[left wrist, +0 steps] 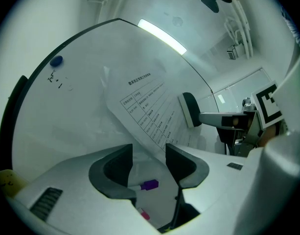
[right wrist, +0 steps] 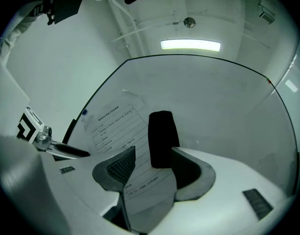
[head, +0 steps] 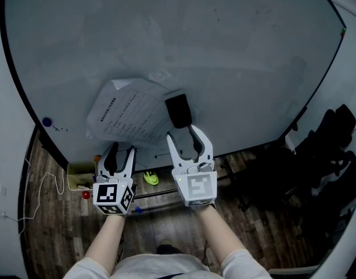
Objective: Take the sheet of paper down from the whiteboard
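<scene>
A printed sheet of paper [head: 126, 114] hangs tilted on the whiteboard [head: 224, 51], its upper left corner bulging off the surface. A black eraser [head: 179, 110] sits on the board over the sheet's right edge. My right gripper [head: 189, 136] is open just below the eraser. In the right gripper view the eraser [right wrist: 162, 137] stands at the jaw tips, untouched, and the paper [right wrist: 115, 126] runs down between the jaws. My left gripper [head: 121, 150] is at the sheet's lower left, open. In the left gripper view the paper [left wrist: 150, 106] lies beyond the gap.
A blue magnet [head: 47, 121] and small marks sit at the board's left edge. Below the board are a purple-capped marker [left wrist: 150, 184], a yellow-green box [head: 80, 174], a green object [head: 151, 178] and a cable on the wood floor. Black chairs [head: 334, 138] stand at the right.
</scene>
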Demonstrator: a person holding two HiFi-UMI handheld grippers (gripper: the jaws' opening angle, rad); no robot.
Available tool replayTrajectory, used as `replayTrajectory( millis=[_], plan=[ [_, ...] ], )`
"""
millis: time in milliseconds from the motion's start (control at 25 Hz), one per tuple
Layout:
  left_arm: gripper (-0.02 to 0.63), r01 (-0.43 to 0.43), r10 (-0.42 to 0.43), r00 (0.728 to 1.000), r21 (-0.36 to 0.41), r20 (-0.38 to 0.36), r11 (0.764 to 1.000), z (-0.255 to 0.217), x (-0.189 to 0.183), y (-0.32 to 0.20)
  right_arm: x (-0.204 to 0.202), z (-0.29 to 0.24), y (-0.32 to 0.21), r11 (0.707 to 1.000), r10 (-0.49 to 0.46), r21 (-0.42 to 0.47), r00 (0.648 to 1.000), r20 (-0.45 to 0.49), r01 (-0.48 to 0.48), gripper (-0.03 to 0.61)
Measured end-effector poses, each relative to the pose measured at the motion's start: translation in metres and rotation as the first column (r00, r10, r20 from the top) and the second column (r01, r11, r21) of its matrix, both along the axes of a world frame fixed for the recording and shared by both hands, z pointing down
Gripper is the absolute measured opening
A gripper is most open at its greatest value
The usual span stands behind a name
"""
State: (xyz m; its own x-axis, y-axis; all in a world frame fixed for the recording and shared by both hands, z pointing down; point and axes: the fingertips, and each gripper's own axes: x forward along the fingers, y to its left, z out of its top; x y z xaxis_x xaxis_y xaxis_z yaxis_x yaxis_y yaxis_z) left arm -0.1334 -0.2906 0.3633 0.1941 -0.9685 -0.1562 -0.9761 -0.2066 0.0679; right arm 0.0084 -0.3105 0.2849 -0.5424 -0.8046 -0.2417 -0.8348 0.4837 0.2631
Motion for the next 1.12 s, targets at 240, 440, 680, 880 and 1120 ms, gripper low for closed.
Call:
replayTrajectory(
  millis=[240, 440, 680, 880, 1120],
  plan=[
    [0.213, 0.005, -0.005, 1.0, -0.004, 0.008, 1.0, 0.001, 0.004, -0.001, 0.007, -0.003, -0.006, 1.0, 0.019, 0.005, 1.0, 0.015, -0.019, 0.238],
    [0.213, 0.012, -0.012, 1.0, -0.007, 0.016, 1.0, 0.001, 0.006, -0.002, 0.008, -0.005, -0.012, 1.0, 0.014, -0.003, 1.0, 0.013, -0.014, 0.244],
    [0.213, 0.032, -0.031, 0.999, -0.011, 0.023, 0.999, 0.001, 0.006, -0.003, 0.011, -0.002, -0.02, 1.0, 0.018, -0.003, 1.0, -0.003, -0.018, 0.25],
    [0.219, 0.033, -0.032, 0.999, -0.016, 0.018, 0.999, 0.0, 0.009, -0.005, 0.011, -0.002, -0.025, 1.0, 0.012, -0.012, 1.0, -0.015, -0.013, 0.253],
    [0.229, 0.042, -0.042, 0.999, -0.022, 0.016, 0.999, 0.001, 0.008, -0.007, 0.009, -0.005, -0.031, 1.0, 0.005, -0.01, 1.0, -0.024, -0.005, 0.255]
  ],
)
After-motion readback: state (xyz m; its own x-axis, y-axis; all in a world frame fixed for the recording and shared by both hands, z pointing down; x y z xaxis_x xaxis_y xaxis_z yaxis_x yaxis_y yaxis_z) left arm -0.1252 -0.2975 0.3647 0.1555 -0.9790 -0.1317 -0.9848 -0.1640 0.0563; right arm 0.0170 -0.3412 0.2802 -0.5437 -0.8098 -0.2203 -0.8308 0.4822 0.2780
